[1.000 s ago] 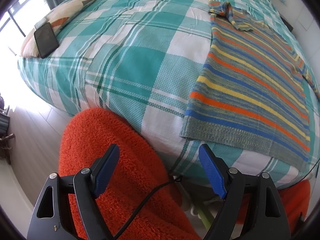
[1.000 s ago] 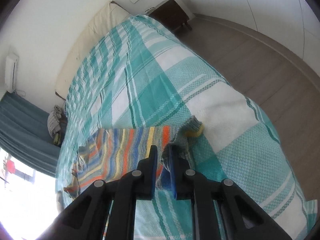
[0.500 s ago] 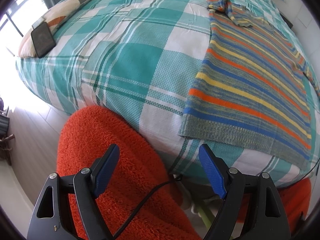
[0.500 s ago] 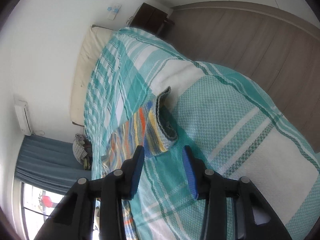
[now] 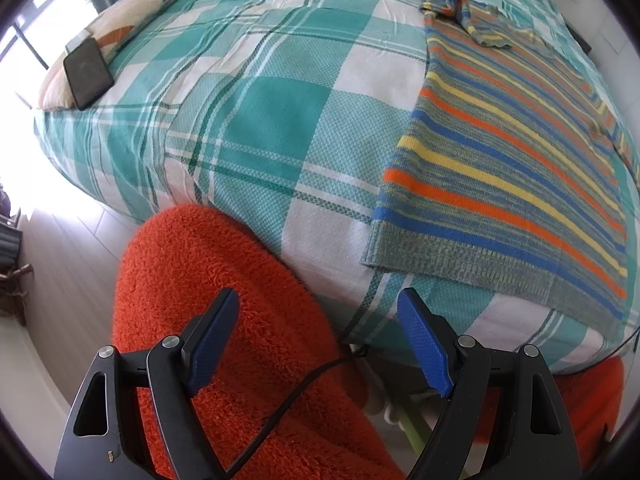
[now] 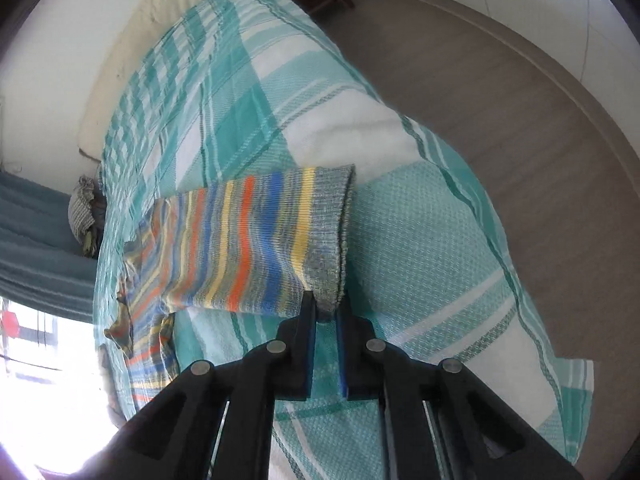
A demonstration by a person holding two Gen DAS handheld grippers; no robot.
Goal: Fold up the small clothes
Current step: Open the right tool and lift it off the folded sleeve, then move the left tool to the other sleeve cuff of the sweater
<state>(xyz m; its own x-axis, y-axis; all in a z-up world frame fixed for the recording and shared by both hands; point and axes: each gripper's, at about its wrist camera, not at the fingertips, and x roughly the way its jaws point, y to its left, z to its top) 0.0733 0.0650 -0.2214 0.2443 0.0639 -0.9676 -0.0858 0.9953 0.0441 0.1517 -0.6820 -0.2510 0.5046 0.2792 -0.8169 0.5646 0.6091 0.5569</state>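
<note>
Across teal plaid bedding (image 5: 256, 120) lies a striped sweater (image 5: 512, 168); right gripper (image 6: 326, 314) jaws closing on its hem, left gripper (image 5: 320, 344) jaws open.

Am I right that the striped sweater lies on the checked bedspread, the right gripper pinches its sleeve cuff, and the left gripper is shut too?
Not quite. The left gripper is open and empty, as the left wrist view shows. The rest holds: the right gripper, jaws closing, pinches the sleeve cuff of the striped sweater on the checked bedspread.
</note>
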